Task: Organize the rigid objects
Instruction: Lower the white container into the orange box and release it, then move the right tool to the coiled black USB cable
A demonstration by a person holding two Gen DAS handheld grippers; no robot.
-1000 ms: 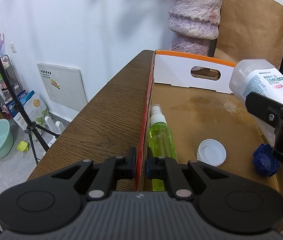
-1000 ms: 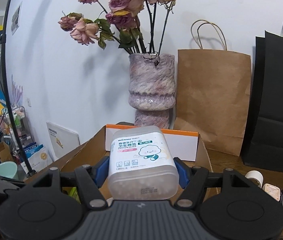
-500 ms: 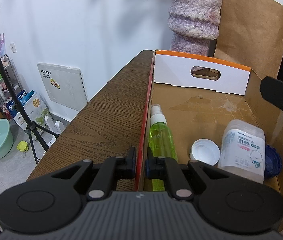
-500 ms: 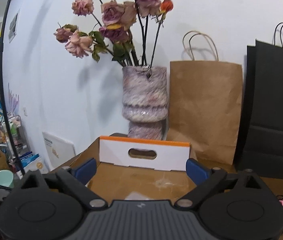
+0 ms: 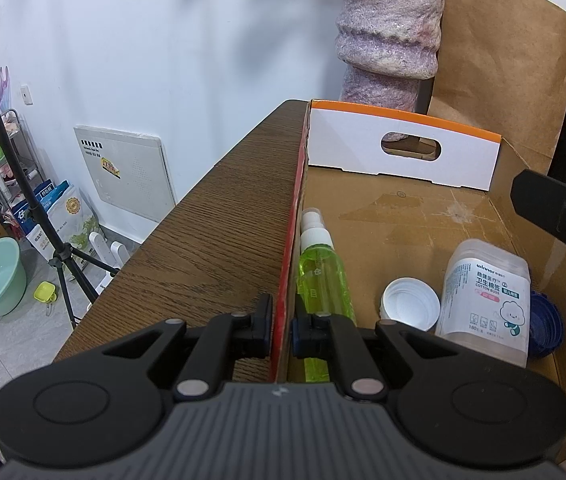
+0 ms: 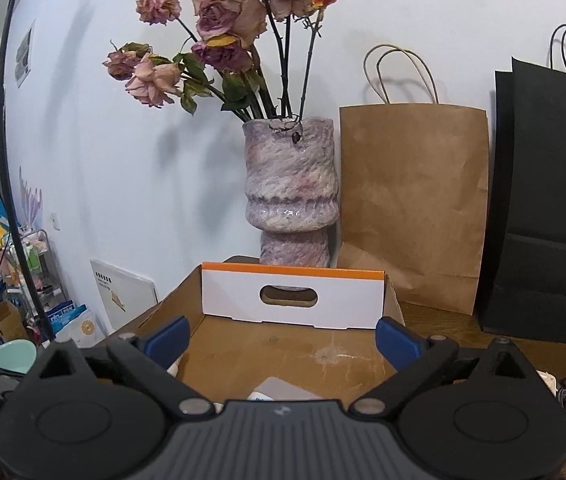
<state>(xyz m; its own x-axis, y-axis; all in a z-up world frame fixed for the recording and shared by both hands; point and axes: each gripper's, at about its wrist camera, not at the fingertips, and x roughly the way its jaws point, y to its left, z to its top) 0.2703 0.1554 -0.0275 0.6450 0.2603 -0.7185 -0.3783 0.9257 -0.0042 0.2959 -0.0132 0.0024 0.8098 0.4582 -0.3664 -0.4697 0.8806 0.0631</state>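
Four things in the box: green spray bottle [image 5: 323, 276], white cap [image 5: 411, 303], cotton-bud tub [image 5: 487, 304] and blue cap [image 5: 547, 326] are lying on the cardboard floor.
Box [image 5: 403, 208]: sitting on the wooden counter [image 5: 219, 216], its white handle-hole end facing the vase [image 6: 291, 192].
Cotton-bud tub: lying on its side, label up, long axis running towards the white end wall, touching the white cap on one side and overlapping the blue cap on the other.
Spray bottle: lying flat along the red side wall, nozzle pointing at the far end.
Left tool [image 5: 281, 330]: pinching the box's red side wall, jaws nearly together.
Right tool [image 6: 283, 338]: jaws have just been opening and are standing wide, nothing between the blue pads [image 6: 397, 342], hanging over the box.
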